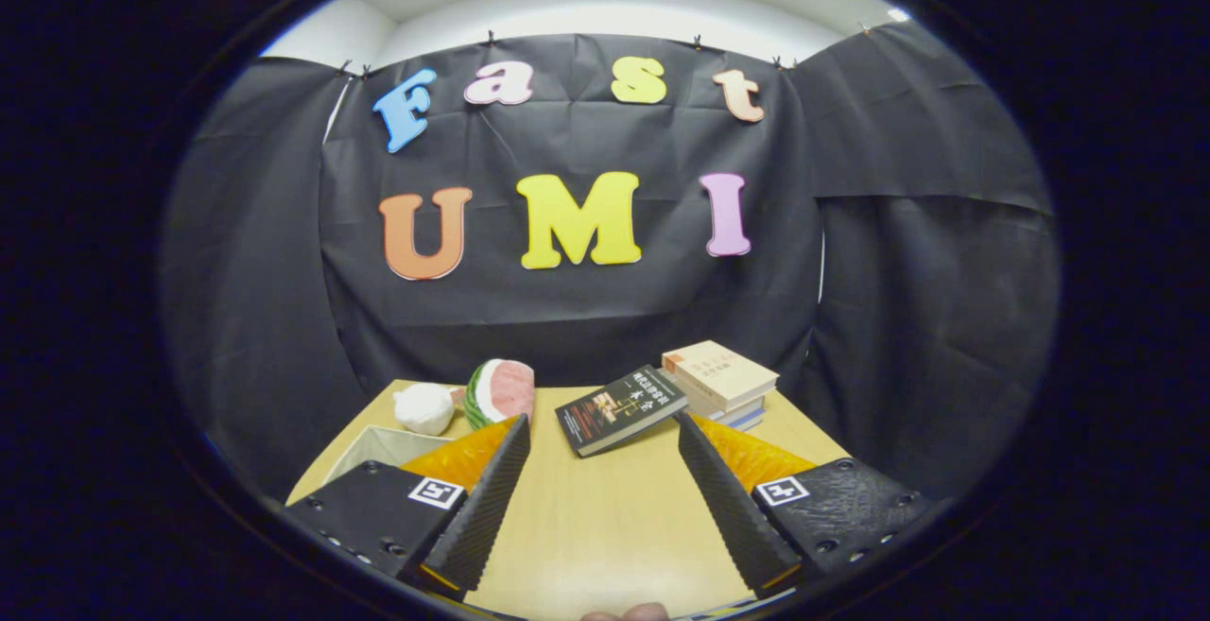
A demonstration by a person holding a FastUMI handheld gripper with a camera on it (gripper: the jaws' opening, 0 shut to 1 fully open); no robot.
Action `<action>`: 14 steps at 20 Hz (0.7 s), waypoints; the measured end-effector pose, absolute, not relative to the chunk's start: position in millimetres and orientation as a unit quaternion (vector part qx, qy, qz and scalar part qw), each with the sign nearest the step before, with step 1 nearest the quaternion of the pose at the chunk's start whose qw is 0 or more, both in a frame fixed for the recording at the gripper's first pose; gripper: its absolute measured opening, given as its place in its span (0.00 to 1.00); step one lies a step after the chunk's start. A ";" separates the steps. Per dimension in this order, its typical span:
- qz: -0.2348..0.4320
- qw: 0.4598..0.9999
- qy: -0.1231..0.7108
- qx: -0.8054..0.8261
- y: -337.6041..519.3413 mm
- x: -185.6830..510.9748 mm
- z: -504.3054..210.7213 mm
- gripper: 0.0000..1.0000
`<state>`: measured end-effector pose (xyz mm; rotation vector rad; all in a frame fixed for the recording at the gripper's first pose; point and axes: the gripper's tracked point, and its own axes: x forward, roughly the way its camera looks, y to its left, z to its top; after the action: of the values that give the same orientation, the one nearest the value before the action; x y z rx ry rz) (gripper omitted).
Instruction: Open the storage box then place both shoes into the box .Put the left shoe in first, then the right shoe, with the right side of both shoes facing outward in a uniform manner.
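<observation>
Gripper view: gripper (601,421) is hanging open, fingers spread wide, nothing sitting between them but bare table (605,517). It is pointing straight at the dark book (619,408), which is lying flat just beyond the fingertips.

Task thing: a pale box-like corner (373,449) is peeking out well to the side of the dark book, past the watermelon slice (501,389) and the white lump (423,406). One finger is covering most of it. I'm reading it as the storage box, not certain. Can't tell whether its lid is on or off, or what is lying inside, so I'm not calling the stage.

Risks I'm seeing from here:
- The gripper is aiming at the dark book, not the box. Any push forward is going to hit the book or shove it into the stack of books (720,377) just behind it on the far side.
- Swinging over to the box with the fingers this wide is risking a clip on the watermelon slice or the white lump, both crowding between the dark book and the box.
- The finger is blocking the box, so anyone judging its rim or lid from this pose is guessing. A blind approach could be tipping or sliding it.
- Shoe order and facing aren't checkable from this pose; getting either wrong is failing the task.
</observation>
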<state>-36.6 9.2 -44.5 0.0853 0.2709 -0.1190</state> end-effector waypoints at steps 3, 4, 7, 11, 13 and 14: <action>-0.052 0.989 0.130 0.042 9.7 -41.2 -42.6 0.96; -0.050 0.989 0.131 0.042 10.6 -42.8 -43.3 0.96; -0.041 0.990 0.130 0.047 20.6 -40.9 -44.8 0.96; -0.028 0.990 0.128 0.050 38.1 -36.2 -47.9 0.96; -0.024 0.990 0.127 0.053 44.6 -33.1 -48.5 0.96; -0.023 0.990 0.128 0.055 46.7 -31.8 -49.1 0.96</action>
<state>-31.8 46.7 -49.1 0.1105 0.2562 -0.0470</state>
